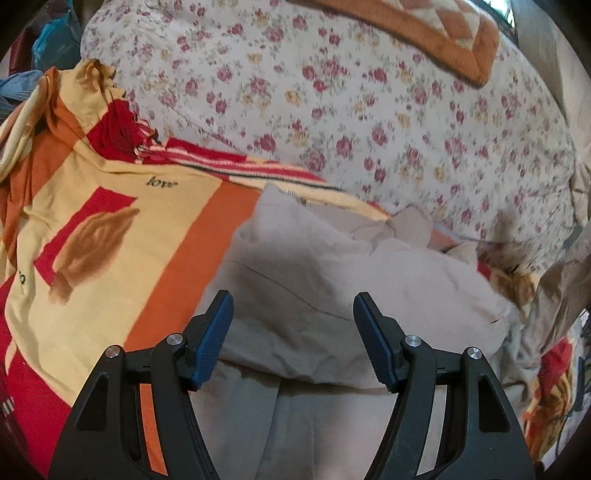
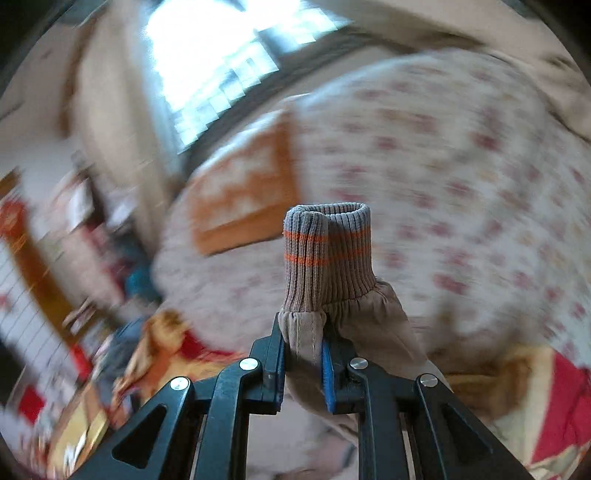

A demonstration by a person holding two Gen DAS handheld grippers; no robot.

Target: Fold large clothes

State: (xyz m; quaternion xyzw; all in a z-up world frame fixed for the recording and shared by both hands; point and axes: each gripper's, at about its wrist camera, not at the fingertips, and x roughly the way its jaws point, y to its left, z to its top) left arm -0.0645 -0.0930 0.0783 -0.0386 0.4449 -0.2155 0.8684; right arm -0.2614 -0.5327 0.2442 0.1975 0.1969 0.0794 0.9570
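A beige jacket [image 1: 332,291] lies partly folded on a bed, its zipper edge toward the far side. My left gripper [image 1: 293,314] is open and empty, hovering just above the jacket's near part. My right gripper [image 2: 303,350] is shut on the jacket's sleeve [image 2: 369,328] just below its ribbed brown cuff [image 2: 327,254] with two orange stripes. The cuff stands upright above the fingers. The right wrist view is blurred by motion.
The jacket rests on an orange, yellow and red patterned sheet [image 1: 110,229]. A floral quilt [image 1: 369,110] is piled behind it, with an orange pillow [image 1: 443,33] on top. A bright window [image 2: 221,55] and cluttered items [image 2: 55,258] lie to the left.
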